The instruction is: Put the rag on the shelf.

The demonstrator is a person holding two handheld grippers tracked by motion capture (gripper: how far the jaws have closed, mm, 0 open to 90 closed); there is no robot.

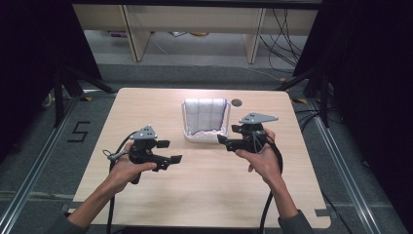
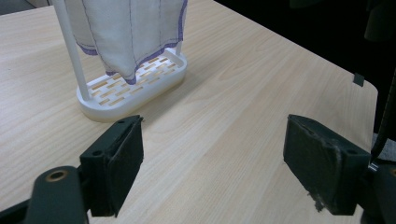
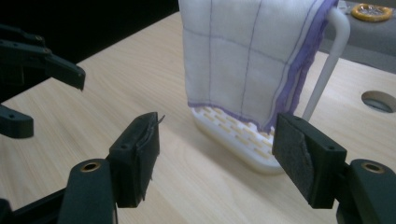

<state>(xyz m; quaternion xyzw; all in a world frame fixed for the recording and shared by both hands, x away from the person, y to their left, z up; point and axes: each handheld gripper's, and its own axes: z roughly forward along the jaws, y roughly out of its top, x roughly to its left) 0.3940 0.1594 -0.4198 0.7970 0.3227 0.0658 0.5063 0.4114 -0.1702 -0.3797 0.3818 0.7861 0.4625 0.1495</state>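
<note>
While the white woven cloth with thin purple grid lines and a purple hem (image 1: 206, 114) hangs draped over the white plastic rack with a slotted oval base (image 1: 194, 137), nothing about it looks disturbed, so the work seems to be at its approach stage: both tools are near, neither touches the fabric. The rack stands toward the far middle of the pale wooden table (image 1: 204, 195), just left of a small round hole in the tabletop (image 1: 236, 102).

The left gripper (image 1: 168, 151) hovers in front of and to the left of the rack, its jaws spread wide with bare tabletop between them. The right gripper (image 1: 225, 141) sits just beside the rack's right end, jaws likewise parted and empty (its own view looks straight at the cloth's lower hem).

Left to do, I judge, is everything that matters: closing on the cloth and handling it.

The cloth's long axis runs across the table, following the rack's top bar; its free edges point downward, toward the base.
</note>
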